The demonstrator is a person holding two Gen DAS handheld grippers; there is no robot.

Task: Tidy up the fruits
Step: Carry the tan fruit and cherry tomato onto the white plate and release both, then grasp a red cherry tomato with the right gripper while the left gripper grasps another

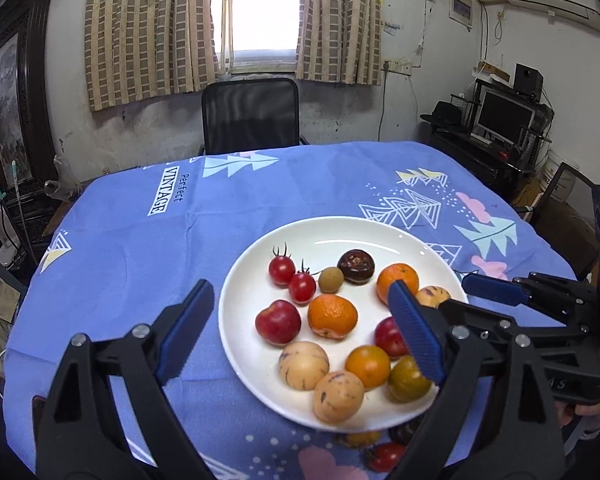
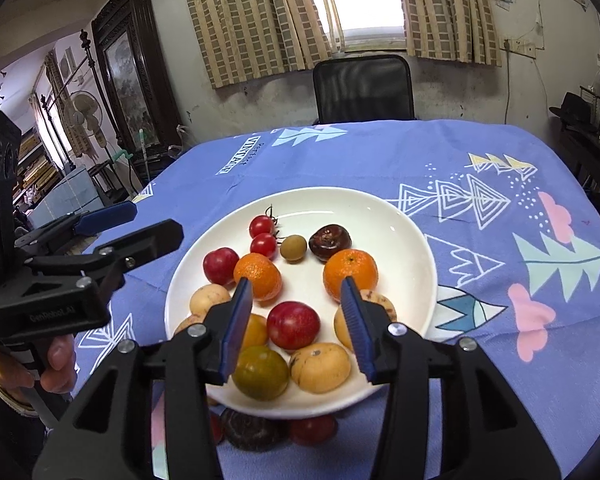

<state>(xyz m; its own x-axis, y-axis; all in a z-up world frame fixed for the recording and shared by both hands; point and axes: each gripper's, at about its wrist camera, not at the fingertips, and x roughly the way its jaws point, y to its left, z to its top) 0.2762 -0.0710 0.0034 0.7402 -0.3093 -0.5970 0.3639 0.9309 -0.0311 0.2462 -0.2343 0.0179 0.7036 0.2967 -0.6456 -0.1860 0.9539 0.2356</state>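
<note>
Plate sits on the blue tablecloth, toward the near side of the table, black chair behind the far edge. On the plate: two cherry tomatoes at the far left, a small tan longan just right of them, a dark brown fruit right of that. Two oranges: one at plate centre, one toward the far right. Red plum at the left rim side of the centre orange, second red plum nearer the front. Pale speckled melons along the near rim, plus an orange tomato and a green-orange tomato beside them. More fruit lies on the cloth just off the plate's near rim, partly hidden under it: a red tomato and a dark fruit, others unclear. Left gripper hovers above the plate's near-left part, jaws spread wide, nothing between them. Right gripper hovers above the plate's near side, jaws also spread, straddling the front plum in view but not touching it as far as I can tell. A hand grips the left gripper's handle, left of the plate.
</note>
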